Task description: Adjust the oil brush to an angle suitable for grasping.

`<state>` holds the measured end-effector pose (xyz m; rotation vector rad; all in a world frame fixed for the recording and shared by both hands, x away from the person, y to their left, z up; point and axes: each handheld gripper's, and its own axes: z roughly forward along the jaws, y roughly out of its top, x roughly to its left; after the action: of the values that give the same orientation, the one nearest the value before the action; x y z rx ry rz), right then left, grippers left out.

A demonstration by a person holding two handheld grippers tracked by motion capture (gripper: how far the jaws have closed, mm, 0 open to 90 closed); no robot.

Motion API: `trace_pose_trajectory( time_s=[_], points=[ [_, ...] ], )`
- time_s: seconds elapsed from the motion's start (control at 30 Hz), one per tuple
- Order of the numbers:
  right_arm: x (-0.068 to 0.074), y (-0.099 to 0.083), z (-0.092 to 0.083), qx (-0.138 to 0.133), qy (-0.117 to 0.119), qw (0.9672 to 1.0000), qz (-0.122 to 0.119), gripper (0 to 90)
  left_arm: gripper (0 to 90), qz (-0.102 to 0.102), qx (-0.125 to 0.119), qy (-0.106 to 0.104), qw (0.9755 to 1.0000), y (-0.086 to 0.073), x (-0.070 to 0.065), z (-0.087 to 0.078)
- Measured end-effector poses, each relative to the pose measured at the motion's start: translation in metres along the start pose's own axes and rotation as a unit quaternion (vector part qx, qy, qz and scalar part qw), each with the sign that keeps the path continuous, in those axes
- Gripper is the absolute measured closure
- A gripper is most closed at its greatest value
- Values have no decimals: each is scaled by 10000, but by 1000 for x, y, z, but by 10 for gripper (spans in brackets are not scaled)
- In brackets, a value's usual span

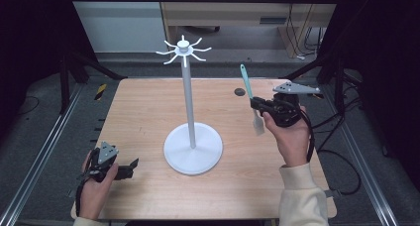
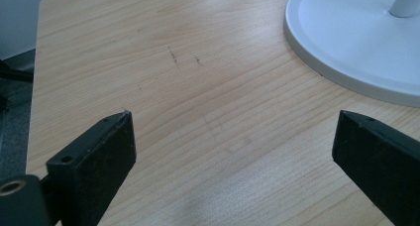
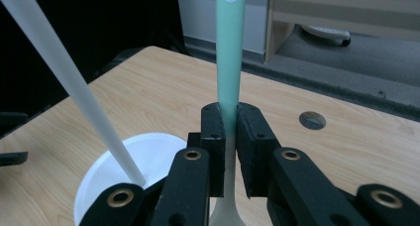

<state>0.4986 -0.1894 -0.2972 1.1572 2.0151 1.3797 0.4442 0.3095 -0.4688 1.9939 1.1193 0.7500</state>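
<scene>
A white hook stand [image 1: 192, 141] stands mid-table, its thin pole rising to a crown of hooks [image 1: 183, 50]. My right gripper [image 1: 257, 104] is lifted above the table's right side, shut on a spatula [image 1: 251, 101] with a mint green handle and a pale blade that hangs down. In the right gripper view the jaws clamp the spatula [image 3: 230, 62] where handle meets neck, and the stand's pole [image 3: 64, 77] slants at left. My left gripper [image 1: 130, 167] rests low at the table's front left, open. Its view has bare wood between the fingers [image 2: 99, 151] and the stand's base [image 2: 346, 42].
The wooden table [image 1: 148, 112] has a round hole [image 1: 239, 91] near its far right edge. Metal rails flank the table on both sides. Cables trail on the floor at right. A cabinet stands beyond the far edge.
</scene>
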Motion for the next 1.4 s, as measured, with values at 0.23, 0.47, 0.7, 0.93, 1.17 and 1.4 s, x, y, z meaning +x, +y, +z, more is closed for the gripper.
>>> trace_pose_trajectory(
  time_s=[0.23,0.47,0.7,0.93,1.17,1.4],
  points=[
    [11,7,-10,-346,211,9992,-14,827,27,16,7,45,10000,0,2,2],
    [19,14,-21,-596,259,9978,-100,826,27,76,50,83,9999,0,2,4],
    [28,17,-25,-723,263,9968,-238,826,27,51,13,49,10000,0,3,4],
    [35,22,-30,-868,341,9952,-294,826,27,24,-46,59,10000,0,5,2],
    [41,25,-35,-977,414,9937,-371,826,27,7,-69,50,10000,1,5,2],
    [50,30,-43,-1134,509,9914,-415,826,27,-31,-118,35,9999,1,4,0]
  ],
)
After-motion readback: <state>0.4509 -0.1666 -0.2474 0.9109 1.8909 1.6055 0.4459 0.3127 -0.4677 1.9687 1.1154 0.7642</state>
